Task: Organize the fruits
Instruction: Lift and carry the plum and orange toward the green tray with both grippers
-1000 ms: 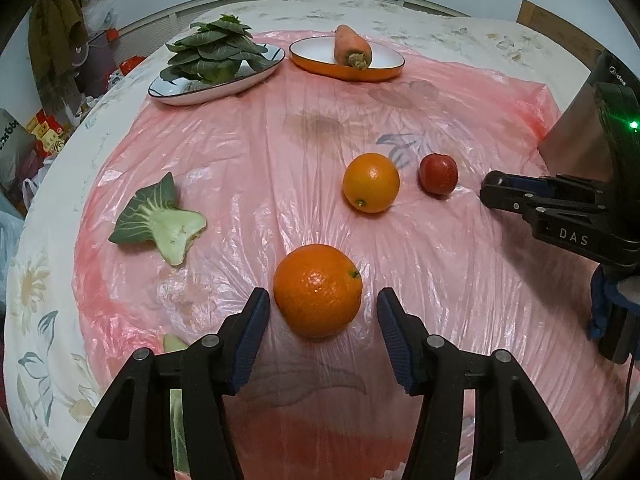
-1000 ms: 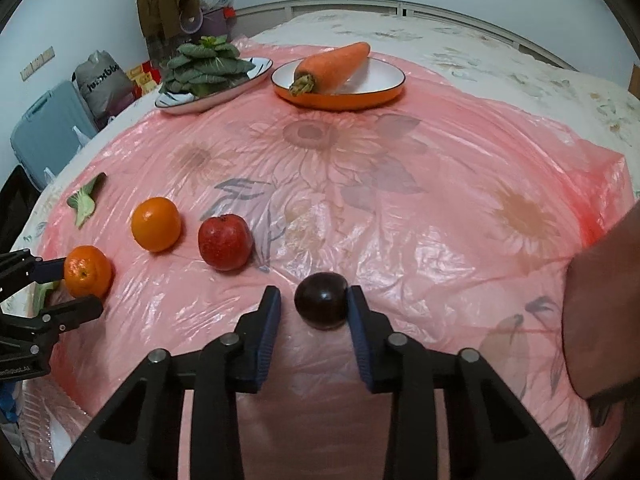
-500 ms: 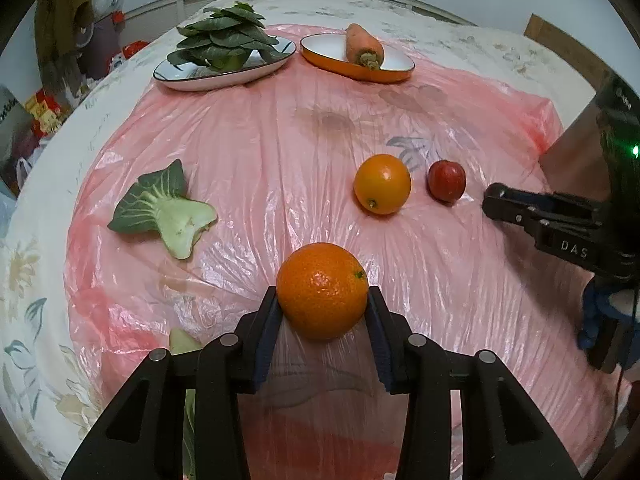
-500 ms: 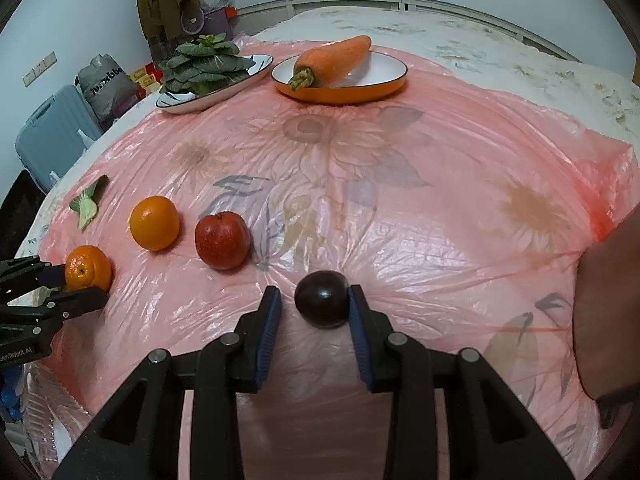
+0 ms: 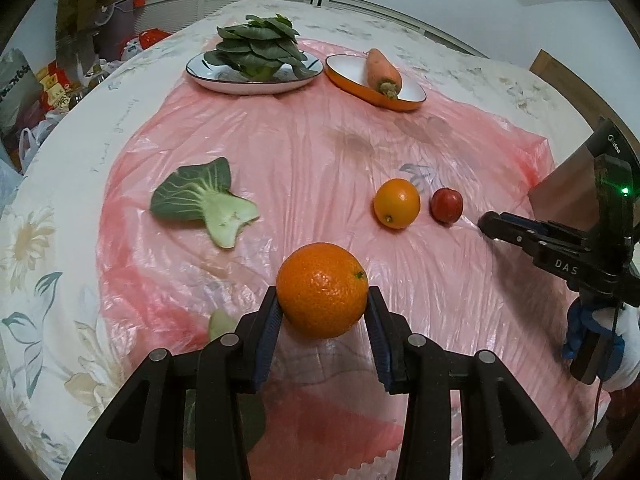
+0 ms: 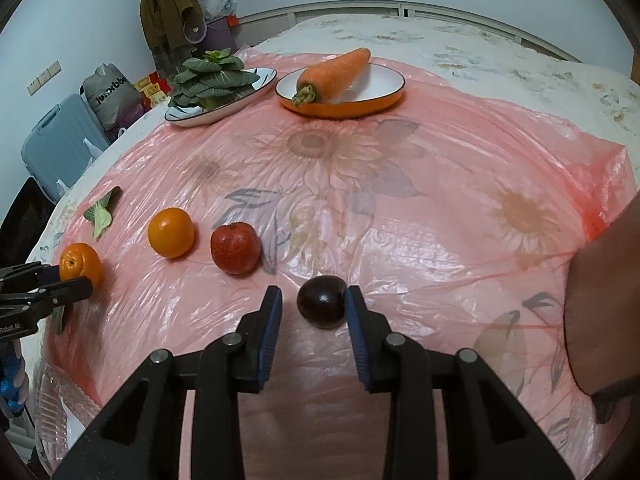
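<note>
Bottom centre of left view: left gripper point(image 5: 322, 316) clamped on big orange point(image 5: 322, 290). Right gripper point(image 6: 313, 310) closing round dark plum point(image 6: 322, 306), left pad not yet touching. Mid-frame, second orange point(image 6: 171, 232) and red apple point(image 6: 235, 247) ungathered. Far plates point(image 6: 340, 100) fruitless; barely started.

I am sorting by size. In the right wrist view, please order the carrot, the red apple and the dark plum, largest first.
1. carrot, longest though farthest away.
2. red apple.
3. dark plum, smallest although nearest the camera, so this ranking seems safe.
</note>
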`<state>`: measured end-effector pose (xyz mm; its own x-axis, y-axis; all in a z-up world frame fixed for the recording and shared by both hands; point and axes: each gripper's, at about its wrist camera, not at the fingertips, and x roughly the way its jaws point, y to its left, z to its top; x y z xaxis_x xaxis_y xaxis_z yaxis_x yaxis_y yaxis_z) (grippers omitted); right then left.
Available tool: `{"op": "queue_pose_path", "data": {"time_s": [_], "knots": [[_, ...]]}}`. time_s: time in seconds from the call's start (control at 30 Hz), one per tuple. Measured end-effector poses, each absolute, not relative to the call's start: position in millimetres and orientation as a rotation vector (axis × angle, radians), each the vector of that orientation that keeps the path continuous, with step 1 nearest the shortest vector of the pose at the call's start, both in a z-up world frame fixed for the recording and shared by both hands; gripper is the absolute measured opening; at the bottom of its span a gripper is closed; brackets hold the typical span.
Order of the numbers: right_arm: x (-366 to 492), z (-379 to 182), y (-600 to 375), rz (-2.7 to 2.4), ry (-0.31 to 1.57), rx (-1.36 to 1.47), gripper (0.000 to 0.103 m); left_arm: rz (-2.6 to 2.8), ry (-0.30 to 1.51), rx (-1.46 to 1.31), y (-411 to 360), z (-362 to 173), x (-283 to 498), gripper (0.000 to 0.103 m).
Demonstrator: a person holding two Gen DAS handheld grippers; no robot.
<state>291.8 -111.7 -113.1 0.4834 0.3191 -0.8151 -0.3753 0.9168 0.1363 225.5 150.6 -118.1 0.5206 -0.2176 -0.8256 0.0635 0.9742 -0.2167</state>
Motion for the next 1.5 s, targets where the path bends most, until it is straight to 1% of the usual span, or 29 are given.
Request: {"op": "queue_pose_path", "data": {"time_s": [0.13,0.2,0.23,0.27,0.5,0.8,1.23,1.5], "knots": [[295.6,-121.5,-108.1,0.413,1.008,-0.089,0.053,-0.168,1.002,-0.175,152.8,-114.4,222.3,0.036],[296.1,-125.6,-105.6,0.409,1.017,-0.106,0.047,-0.168,0.996,-0.178,154.2,-112.1,220.3,0.036],[296.1,-126.3,-104.6,0.406,1.016,-0.115,0.039,-0.167,0.995,-0.18,154.7,-111.8,220.6,0.036],[296.2,-126.3,-103.8,0.401,1.013,-0.126,0.037,-0.166,0.994,-0.182,155.5,-111.9,220.4,0.036],[296.9,-124.5,-107.7,0.41,1.005,-0.106,0.036,-0.166,0.987,-0.195,160.4,-111.1,213.6,0.036],[300.5,-118.0,-132.6,0.43,0.996,0.081,0.036,-0.154,0.969,-0.202,165.7,-102.9,206.3,0.036],[301.3,-100.5,-149.7,0.398,0.958,0.13,0.036,-0.147,0.956,-0.204,164.7,-94.7,197.4,0.036],[269.8,-77.6,-153.7,0.42,0.92,0.089,0.036,-0.163,0.928,-0.188,151.3,-77.3,182.5,0.036]]}}
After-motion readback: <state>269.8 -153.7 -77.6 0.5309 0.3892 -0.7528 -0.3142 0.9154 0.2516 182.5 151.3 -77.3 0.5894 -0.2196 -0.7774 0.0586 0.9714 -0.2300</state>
